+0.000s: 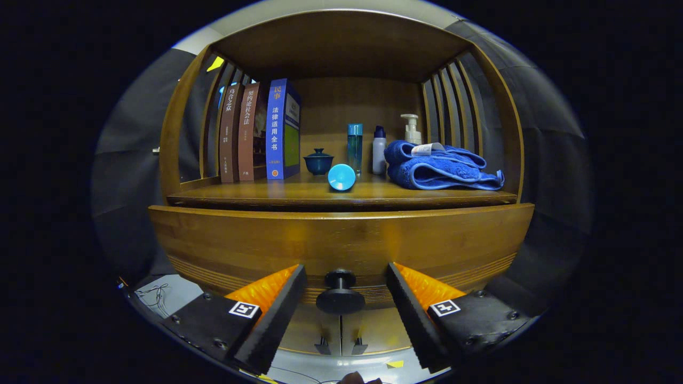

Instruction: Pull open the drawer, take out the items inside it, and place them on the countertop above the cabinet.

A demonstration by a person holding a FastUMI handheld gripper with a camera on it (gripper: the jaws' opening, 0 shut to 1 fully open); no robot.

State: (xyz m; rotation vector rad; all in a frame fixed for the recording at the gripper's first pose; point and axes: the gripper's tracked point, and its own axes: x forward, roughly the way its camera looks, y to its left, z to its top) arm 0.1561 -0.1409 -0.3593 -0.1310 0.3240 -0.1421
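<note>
A wooden cabinet faces me, and its drawer front (341,240) stands slightly out from the countertop (267,193) edge above it. A black round knob (340,296) sticks out of the drawer front low in the middle. My gripper (346,277) is open, its two black-padded fingers (283,309) on either side of the knob with a gap on each side. The inside of the drawer is hidden from here.
On the countertop stand three books (261,133) at the left, a dark lidded cup (318,161), a light blue cup on its side (341,176), bottles (355,146) and a pump bottle (411,129), and a folded blue towel (443,168) at the right. A shelf roof closes the space overhead.
</note>
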